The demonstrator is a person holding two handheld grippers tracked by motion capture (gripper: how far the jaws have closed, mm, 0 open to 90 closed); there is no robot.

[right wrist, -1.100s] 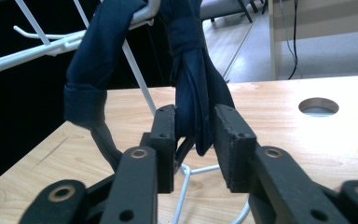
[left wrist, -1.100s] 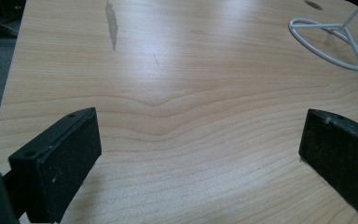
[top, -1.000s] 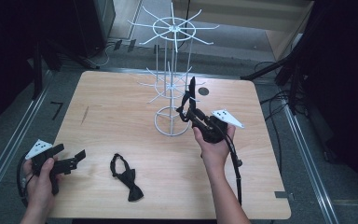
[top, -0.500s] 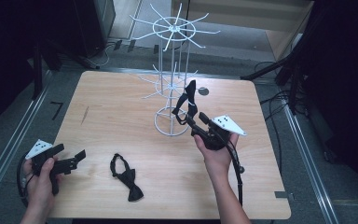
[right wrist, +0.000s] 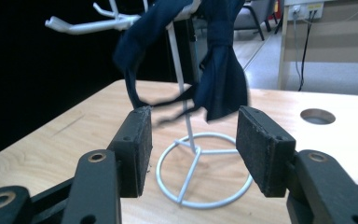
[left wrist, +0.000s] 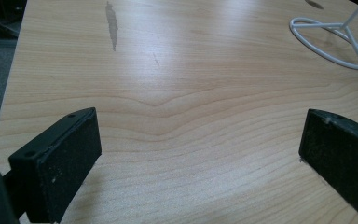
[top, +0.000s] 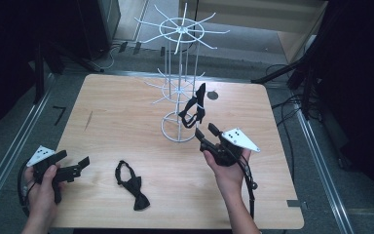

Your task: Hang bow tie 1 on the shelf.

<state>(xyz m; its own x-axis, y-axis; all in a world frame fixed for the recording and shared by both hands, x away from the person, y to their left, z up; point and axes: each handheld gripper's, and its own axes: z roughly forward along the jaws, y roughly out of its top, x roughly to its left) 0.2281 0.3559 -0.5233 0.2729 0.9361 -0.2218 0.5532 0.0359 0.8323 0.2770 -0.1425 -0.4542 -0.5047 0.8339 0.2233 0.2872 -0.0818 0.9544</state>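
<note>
A white wire rack [top: 180,87] stands on the wooden table [top: 126,112]. A dark bow tie [top: 195,109] hangs from one of its lower arms. A second bow tie [top: 132,185] lies flat near the front edge. My right gripper [top: 205,130] sits just right of the rack's base ring. In the right gripper view this gripper [right wrist: 193,140] points at the hanging tie [right wrist: 219,79]. Its jaws have just been opening, and nothing is between them. My left gripper [top: 75,160] rests at the front left, and the left gripper view shows it [left wrist: 200,149] open wide over bare wood.
The rack's base ring [right wrist: 200,182] lies right ahead of the right jaws and also shows in the left gripper view [left wrist: 335,44]. A round hole [top: 213,95] sits in the table behind the rack. Metal rails and cables run along the floor on both sides.
My right gripper has let go of the hanging bow tie and drawn back toward the near right. The tie stays on the rack. The left gripper has not moved.
</note>
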